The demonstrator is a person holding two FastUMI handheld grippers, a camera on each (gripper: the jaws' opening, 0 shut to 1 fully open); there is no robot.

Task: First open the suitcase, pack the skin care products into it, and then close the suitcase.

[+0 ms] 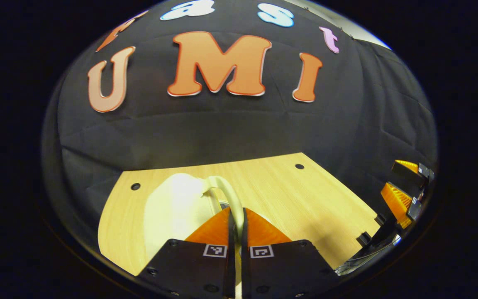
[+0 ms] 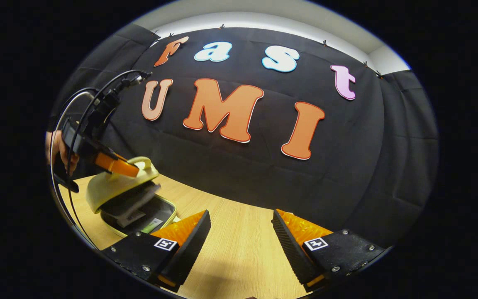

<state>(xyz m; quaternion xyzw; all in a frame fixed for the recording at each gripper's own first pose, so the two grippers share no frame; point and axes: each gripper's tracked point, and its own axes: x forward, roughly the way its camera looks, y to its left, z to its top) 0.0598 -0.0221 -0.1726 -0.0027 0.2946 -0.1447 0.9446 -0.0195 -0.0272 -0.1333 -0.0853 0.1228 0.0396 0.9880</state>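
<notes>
A pale yellow suitcase lies on the wooden table [image 2: 230, 253] at the left of the right gripper view. Its lid [image 2: 110, 189] is tilted part way up over the base [image 2: 162, 211], and the dark inside shows some flat items [image 2: 133, 216] that I cannot make out. My left gripper [image 2: 133, 168] holds the lid's top edge there. In the left gripper view, that gripper [image 1: 235, 214] is shut on the cream handle [image 1: 227, 192] of the lid [image 1: 172, 207]. My right gripper [image 2: 241, 220] hangs open over bare table, to the right of the suitcase.
A hand [image 2: 58, 151] holds the left gripper, with cables looping above it. The right gripper [image 1: 405, 189] shows at the far right edge of the left gripper view. The table [image 1: 305, 199] has two small holes near its back edge, and black cloth hangs behind it.
</notes>
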